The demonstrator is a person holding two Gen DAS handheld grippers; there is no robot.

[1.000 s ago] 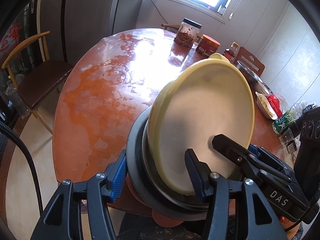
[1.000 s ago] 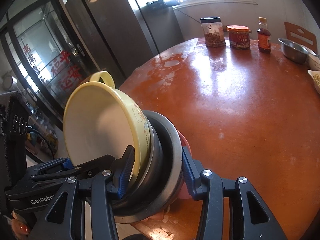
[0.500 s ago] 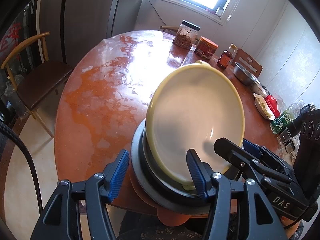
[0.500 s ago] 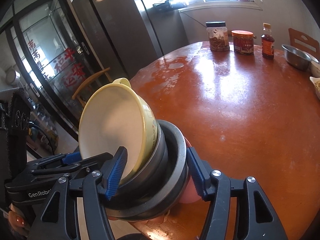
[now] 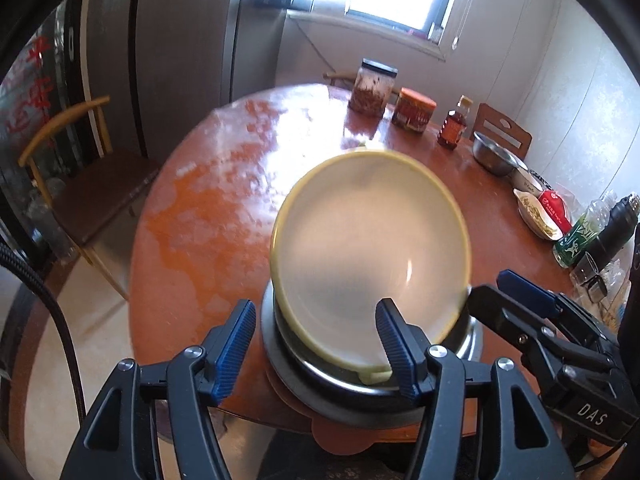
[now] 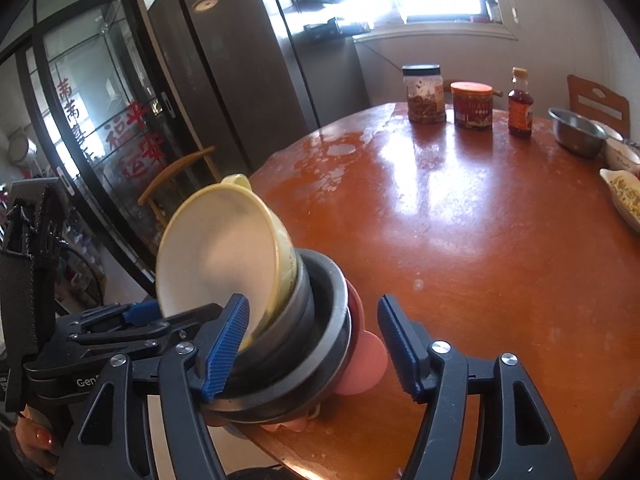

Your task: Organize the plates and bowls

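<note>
A yellow bowl [image 5: 372, 256] [image 6: 220, 256] with a loop handle lies tilted in nested steel bowls [image 5: 360, 396] [image 6: 320, 320]. The steel bowls rest on a pink plate [image 6: 364, 360] at the near edge of the round red-brown table [image 5: 224, 216]. My left gripper [image 5: 316, 346] straddles the stack's near side. One of its fingers is in front of the yellow bowl's rim, the other stands clear to the left, and its jaws are opening. My right gripper [image 6: 314, 344] brackets the stack from the other side, its jaws opening, with no pad pressing.
Two jars [image 5: 374, 88] [image 5: 414, 110], a brown bottle [image 5: 454, 126], a steel basin [image 5: 494, 156] and food dishes stand along the table's far and right side. A wooden chair [image 5: 80, 160] is left of the table. A fridge and a glass cabinet stand behind.
The yellow bowl has dropped from a steep tilt to lie flatter in the steel bowls. Both grippers' jaws have spread and drawn back a little from the stack.
</note>
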